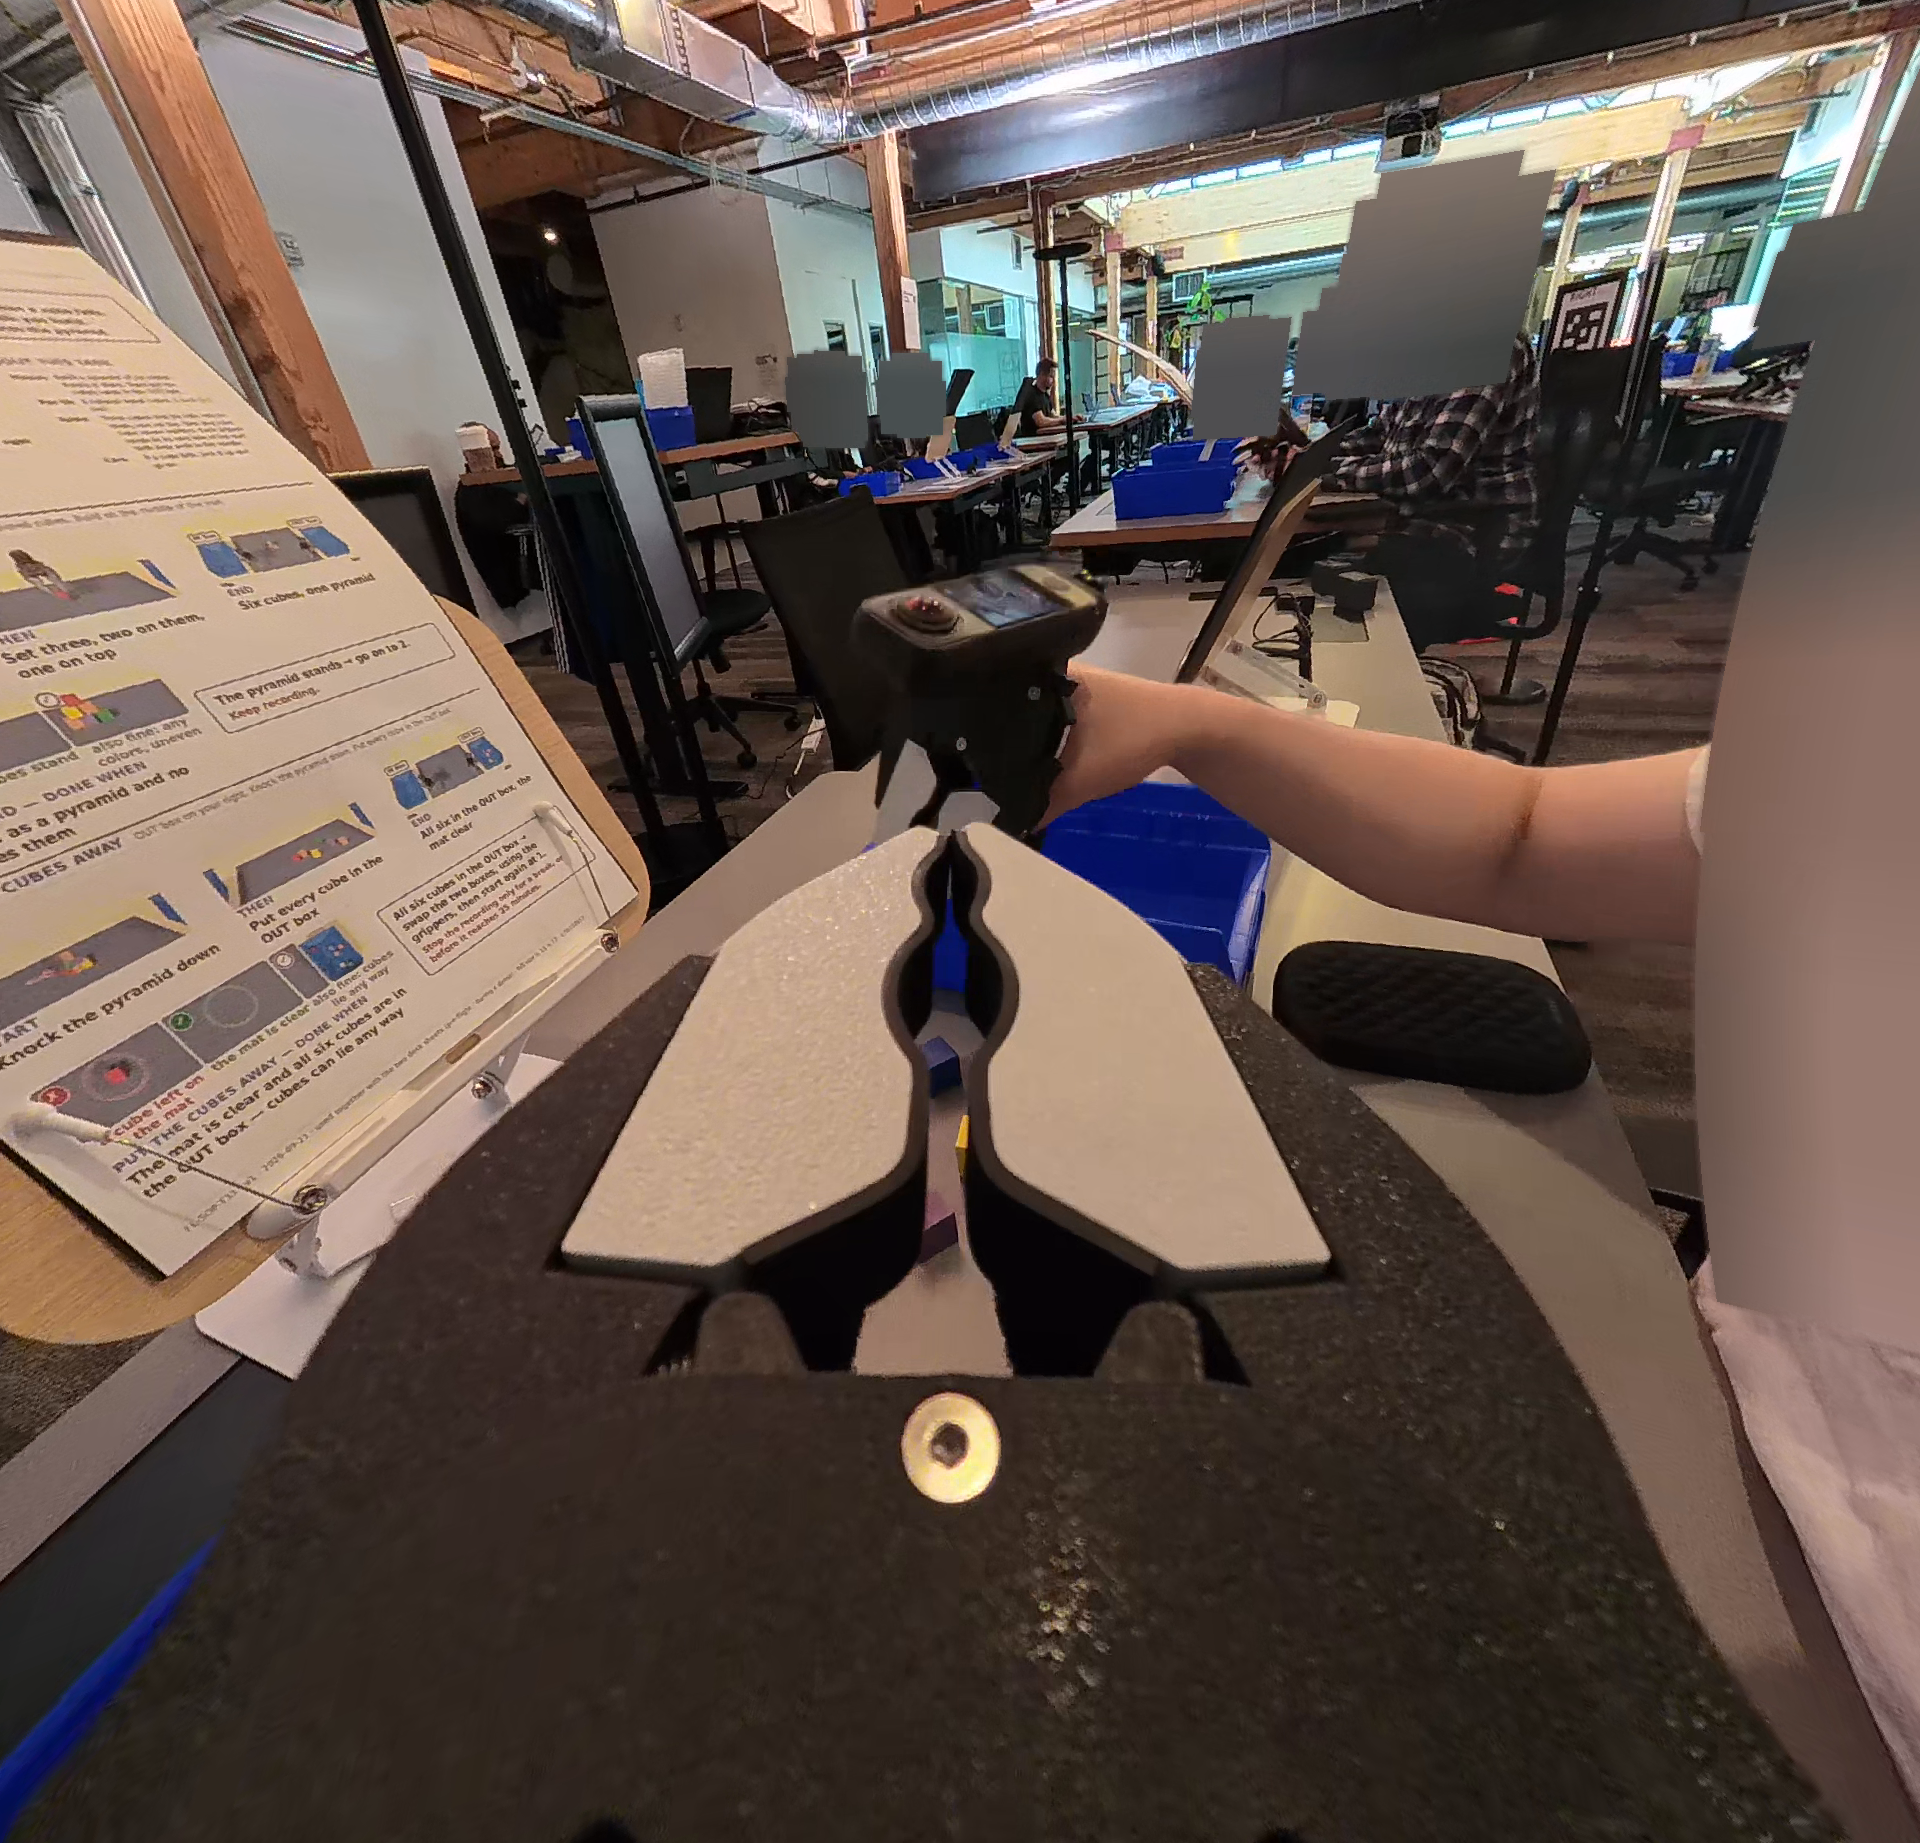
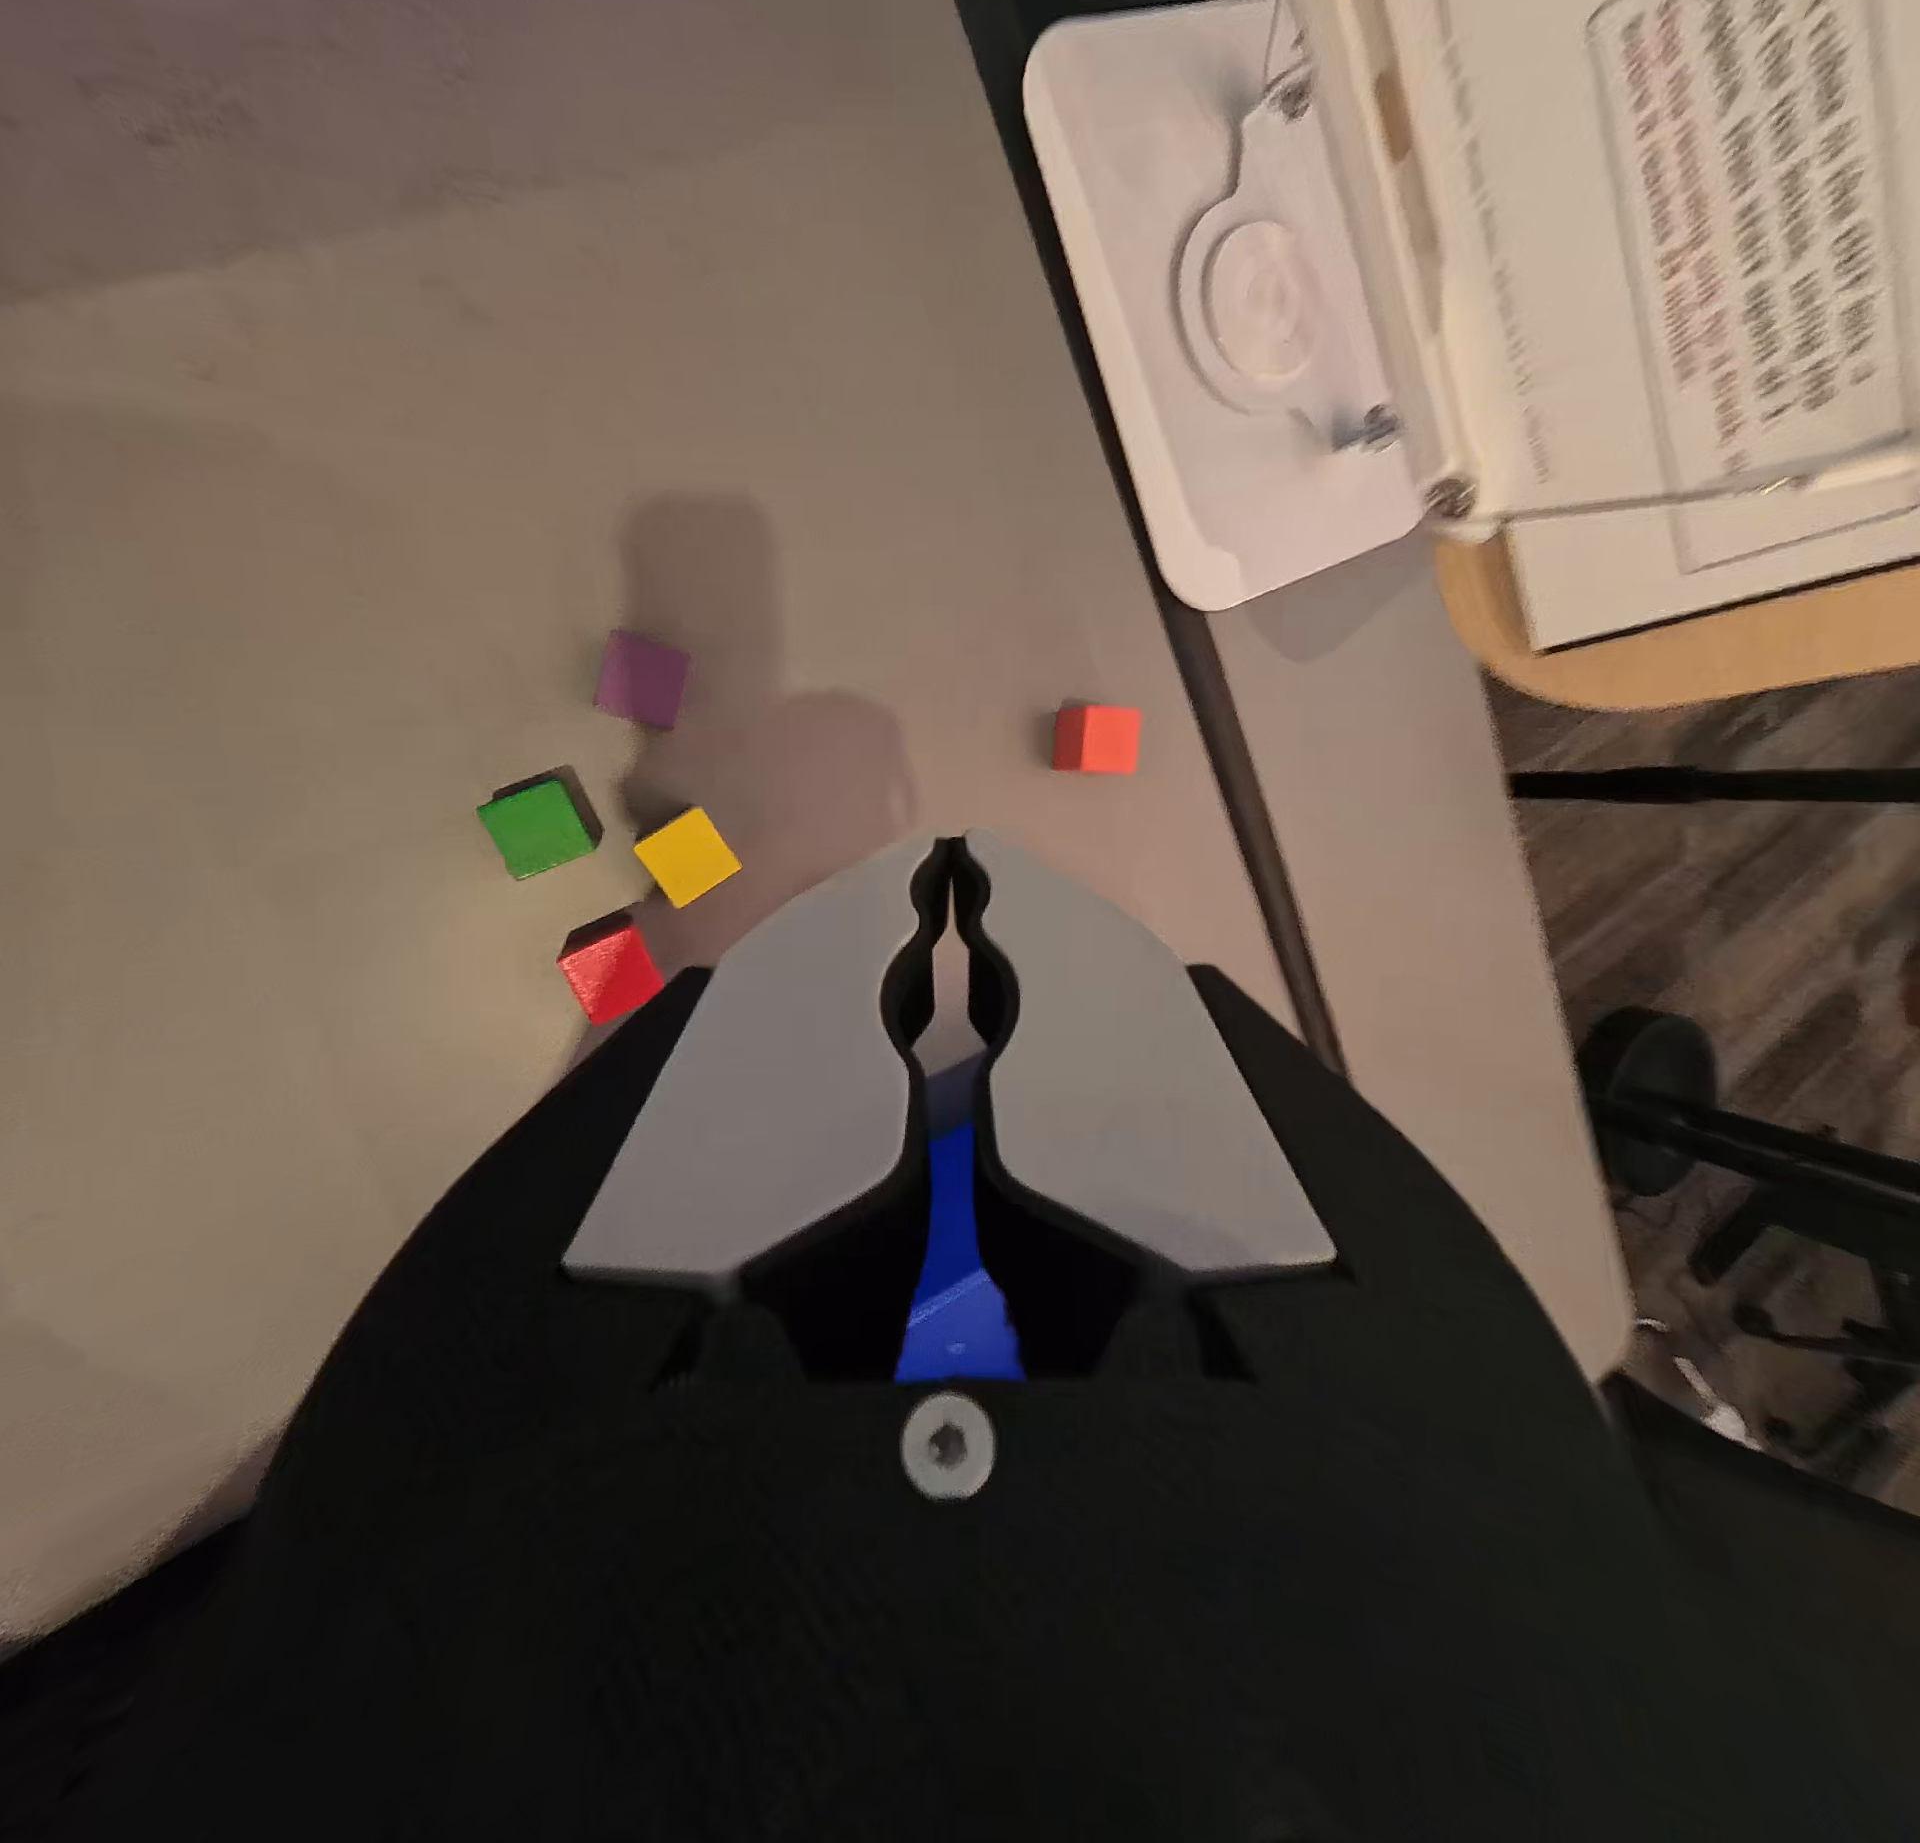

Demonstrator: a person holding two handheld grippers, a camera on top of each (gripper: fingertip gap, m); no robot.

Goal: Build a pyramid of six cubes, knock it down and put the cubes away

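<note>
Five cubes lie scattered on the grey mat (image 2: 312, 443) in the right wrist view: purple (image 2: 641, 678), green (image 2: 538, 823), yellow (image 2: 687, 855), red (image 2: 610, 965) and orange (image 2: 1096, 738). My right gripper (image 2: 951, 848) hovers above them, shut and empty. A blue shape (image 2: 956, 1274) shows through its finger gap; I cannot tell what it is. My left gripper (image 1: 951, 837) is shut and empty, low over the mat. Through its gap I see bits of a blue cube (image 1: 940, 1061), a yellow cube (image 1: 961, 1144) and a purple cube (image 1: 938, 1227). A hand holds the right gripper (image 1: 961, 806) beyond it.
A blue bin (image 1: 1153, 879) stands past the cubes, under the right gripper. An instruction sheet (image 1: 208, 806) on a white stand (image 2: 1195, 339) sits at the mat's side. A black padded rest (image 1: 1429, 1014) lies beside the bin. The table edge and floor (image 2: 1714, 858) are near the orange cube. Some 30 cm of space lies between my two pairs of fingers.
</note>
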